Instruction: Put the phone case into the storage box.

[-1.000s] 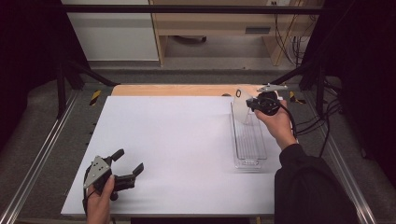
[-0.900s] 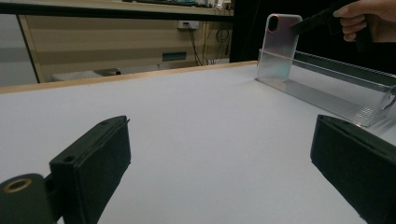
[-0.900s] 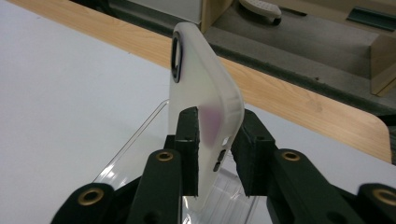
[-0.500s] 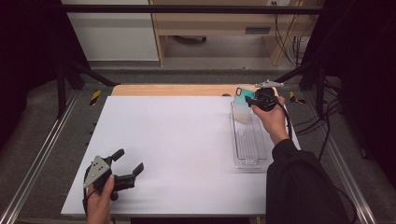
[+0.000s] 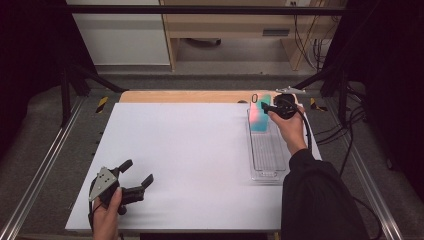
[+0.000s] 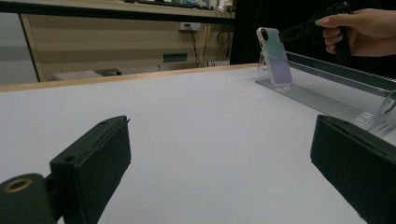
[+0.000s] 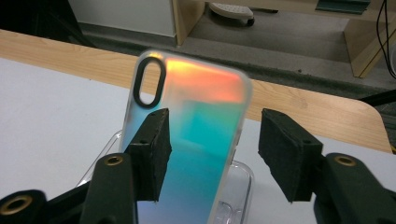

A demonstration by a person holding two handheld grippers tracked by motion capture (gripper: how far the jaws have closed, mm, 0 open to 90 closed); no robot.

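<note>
An iridescent phone case [image 5: 260, 114] [image 7: 196, 126], orange at the top and teal below, stands tilted at the far end of a clear plastic tray [image 5: 267, 157] [image 6: 327, 100]. My right gripper [image 5: 265, 106] [image 7: 215, 135] is at the case with a jaw on either side. Its jaws have just been opening, and there is a gap between the right pad and the case's edge. My left gripper [image 5: 138, 171] [image 6: 219, 154] rests open near the front left of the white mat, with nothing between its jaws. From there the case [image 6: 275, 58] and the right gripper [image 6: 303, 29] are seen far off.
The white mat [image 5: 190, 150] covers most of the table. A strip of bare wood [image 5: 185, 96] runs along the far edge. Metal rails flank the table, and cables hang at the right. Cabinets stand beyond.
The right gripper's jaws have spread apart and the hand has shifted slightly. The case, first hidden at the gripper, now stands in plain sight at the tray's far end. The left gripper has kept still.
</note>
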